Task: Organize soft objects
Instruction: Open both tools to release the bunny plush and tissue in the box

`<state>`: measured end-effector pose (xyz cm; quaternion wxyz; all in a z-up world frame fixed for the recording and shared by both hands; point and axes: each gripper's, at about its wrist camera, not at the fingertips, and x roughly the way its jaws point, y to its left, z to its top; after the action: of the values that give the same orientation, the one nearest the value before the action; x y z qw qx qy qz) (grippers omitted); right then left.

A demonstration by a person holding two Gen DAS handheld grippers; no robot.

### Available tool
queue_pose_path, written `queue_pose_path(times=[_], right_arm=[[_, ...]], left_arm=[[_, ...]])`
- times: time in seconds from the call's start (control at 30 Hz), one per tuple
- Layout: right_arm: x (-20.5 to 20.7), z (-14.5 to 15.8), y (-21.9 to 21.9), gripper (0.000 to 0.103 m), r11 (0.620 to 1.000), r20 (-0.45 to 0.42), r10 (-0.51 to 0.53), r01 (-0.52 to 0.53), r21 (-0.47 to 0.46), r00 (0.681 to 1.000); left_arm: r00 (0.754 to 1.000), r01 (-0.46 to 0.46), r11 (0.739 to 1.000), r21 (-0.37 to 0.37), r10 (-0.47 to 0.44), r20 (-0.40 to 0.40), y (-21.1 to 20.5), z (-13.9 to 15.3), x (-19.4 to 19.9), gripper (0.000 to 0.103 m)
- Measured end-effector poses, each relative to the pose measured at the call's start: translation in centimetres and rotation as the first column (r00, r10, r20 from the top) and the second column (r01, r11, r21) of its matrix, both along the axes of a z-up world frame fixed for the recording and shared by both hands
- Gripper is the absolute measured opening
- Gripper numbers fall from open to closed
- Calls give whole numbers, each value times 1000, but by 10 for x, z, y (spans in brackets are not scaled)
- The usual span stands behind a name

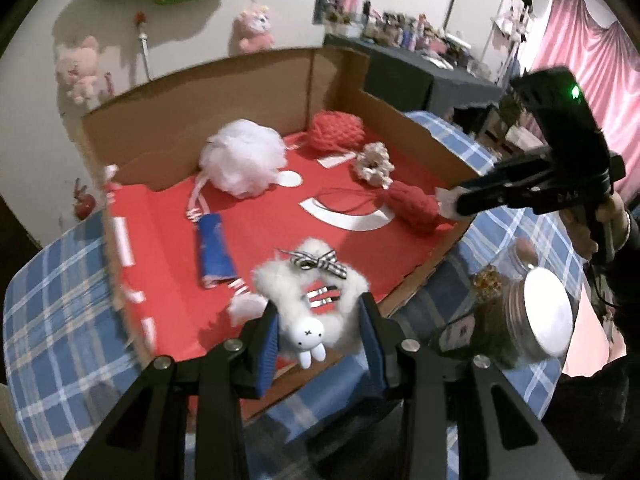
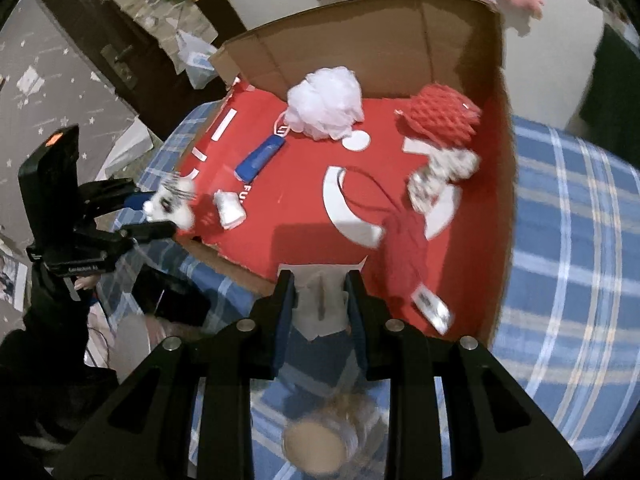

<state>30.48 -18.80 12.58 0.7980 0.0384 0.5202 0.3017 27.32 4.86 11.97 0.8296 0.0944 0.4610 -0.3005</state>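
Observation:
My left gripper (image 1: 322,332) is shut on a fluffy white plush ring (image 1: 316,280) with a checked bow and a small rabbit charm, just above the near edge of the cardboard box (image 1: 192,120). The right wrist view shows that same gripper (image 2: 160,216) at the box's left edge. My right gripper (image 2: 320,300) is shut on a whitish soft piece (image 2: 320,308) over the box's near edge. Its lower part is blurred. On the red box floor (image 1: 168,248) lie a white mesh pouf (image 1: 244,156), a red knit ball (image 1: 336,130), a cream scrunchie (image 1: 374,162), a red knit pouch (image 1: 412,208) and a blue roll (image 1: 214,250).
The box rests on a table with a blue plaid cloth (image 2: 560,240). A jar with a metal lid (image 1: 536,312) stands by the box's right side, near a hand (image 1: 580,228). Pink plush toys (image 1: 254,28) hang on the wall behind.

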Motion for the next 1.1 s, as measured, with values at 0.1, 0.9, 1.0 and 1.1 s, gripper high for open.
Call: queue_pose_path(times=[0.1,0.9,1.0,1.1], right_arm=[[12,1,17,25,998,23,34,-33,-45,999],[131,-35,81,25,948,49,-22,36,-316,999],[134,-38,80,25,945,52,-29,44,-325,998],[137,-40,80,26,938,45,-33,47,-343,998]], left_arm=[[999,7,1000,30,-5,-43,-14,-8,17,40],[978,-128,987,93,141,-154,-48,-47,119,51],[979,-134,987,91,146,-142,-47,-47,119,61],[979,-139,986,91,150,-135,-44,-46,118,68]])
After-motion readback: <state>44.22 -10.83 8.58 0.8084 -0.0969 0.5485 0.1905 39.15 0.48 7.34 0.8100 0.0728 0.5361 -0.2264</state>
